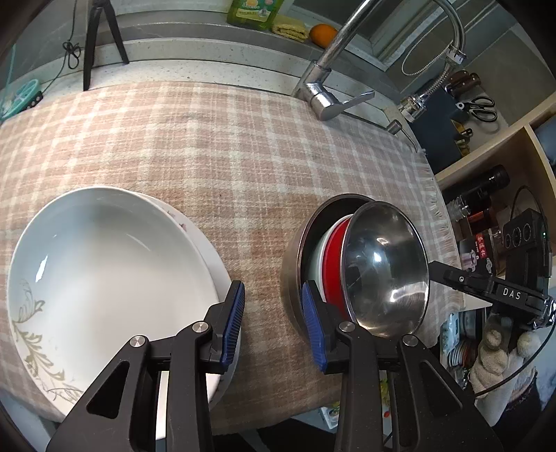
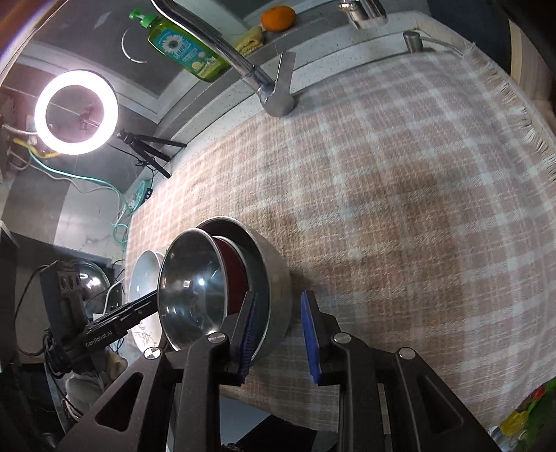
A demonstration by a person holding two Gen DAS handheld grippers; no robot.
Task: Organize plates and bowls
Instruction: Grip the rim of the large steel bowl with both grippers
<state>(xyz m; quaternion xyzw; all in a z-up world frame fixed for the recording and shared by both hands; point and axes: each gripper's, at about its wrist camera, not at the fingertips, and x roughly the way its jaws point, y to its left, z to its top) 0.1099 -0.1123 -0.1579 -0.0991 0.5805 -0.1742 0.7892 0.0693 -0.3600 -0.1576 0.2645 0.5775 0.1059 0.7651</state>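
Two nested white plates, the upper with a leaf pattern, lie on the checked cloth at the left. My left gripper stands open over bare cloth, its left pad beside the plates' rim. To the right sits a bowl stack: an outer steel bowl, a white bowl, a red bowl, and a tilted steel bowl leaning in it. My right gripper is open, and the outer steel bowl's wall shows in its gap without the pads pressing it. The tilted steel bowl lies left of it.
A faucet rises behind the cloth. A tripod, a dish soap bottle, an orange and a lit ring light line the back. Shelves with bottles stand at the right. The cloth's fringe hangs over the near edge.
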